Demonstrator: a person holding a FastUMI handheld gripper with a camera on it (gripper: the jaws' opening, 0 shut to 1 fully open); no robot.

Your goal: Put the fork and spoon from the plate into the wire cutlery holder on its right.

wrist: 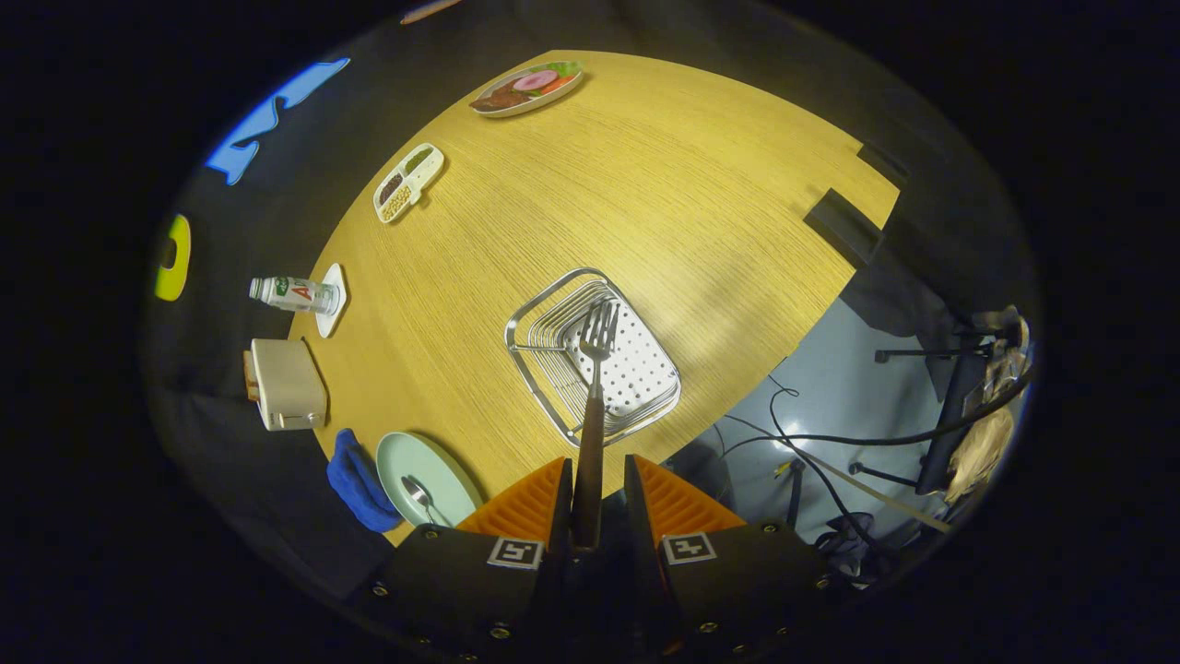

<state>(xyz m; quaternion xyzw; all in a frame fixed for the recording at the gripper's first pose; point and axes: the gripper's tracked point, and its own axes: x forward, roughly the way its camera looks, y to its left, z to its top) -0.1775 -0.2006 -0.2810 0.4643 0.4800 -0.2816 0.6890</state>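
Between the two fingers of the gripper (588, 503) stands the dark handle of the fork (595, 387), and both fingers press against it, closed to a narrow gap with only the handle in it. The fork runs straight ahead from the fingers, its tines over the perforated floor of the wire cutlery holder (544, 318), which sits on the wooden table (664, 184) just beyond the fingertips. Whether the tines touch the holder's floor cannot be told.

Left of the fingers, near the table's edge, lies the pale green plate (452, 484) with the spoon (419, 493) still on it, bowl up. A blue cloth (355, 480) lies beside the plate, at the table's edge. Further along that edge stands a cream toaster (288, 383), and past it a small bottle (295, 293) on a white coaster (334, 300).

Further still sits a divided white dish (408, 182) with beans or seeds in its compartments, and at the far end an oval platter (527, 88) of food. To the right, past the table, cables (830, 438) trail across the grey floor (820, 387).
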